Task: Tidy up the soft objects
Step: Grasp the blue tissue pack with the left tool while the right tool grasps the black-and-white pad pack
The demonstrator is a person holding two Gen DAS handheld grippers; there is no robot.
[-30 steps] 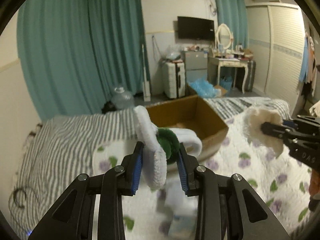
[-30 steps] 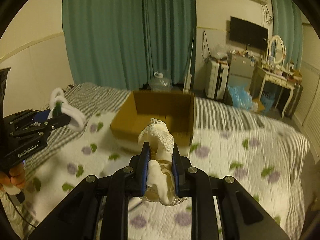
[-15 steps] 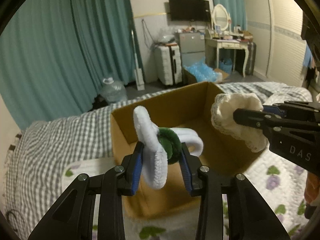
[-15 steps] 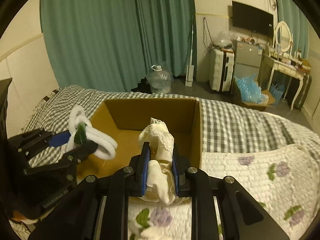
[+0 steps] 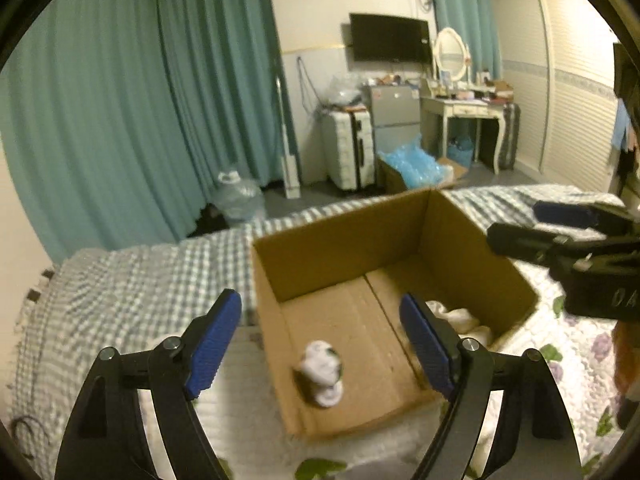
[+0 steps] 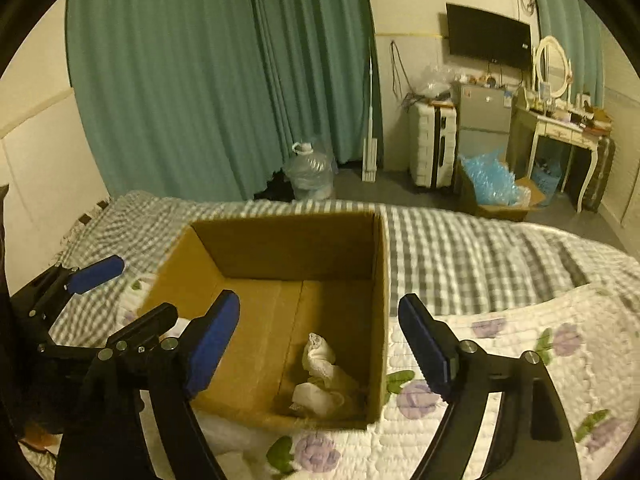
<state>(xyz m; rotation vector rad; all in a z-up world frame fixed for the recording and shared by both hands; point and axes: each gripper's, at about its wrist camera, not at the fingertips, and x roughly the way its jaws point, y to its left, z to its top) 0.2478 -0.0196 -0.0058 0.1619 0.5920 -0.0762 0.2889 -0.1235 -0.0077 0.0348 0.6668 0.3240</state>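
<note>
Left gripper, blue-padded jaws spread, above white-and-green fuzzy looped toy (blurred) on brown cardboard box floor; right gripper, likewise released, over cream lace-trimmed cloth inside.

Matt brown cardboard box, fluffy white plush toy, soft cream lace cloth, quilted cotton bedspread
</note>
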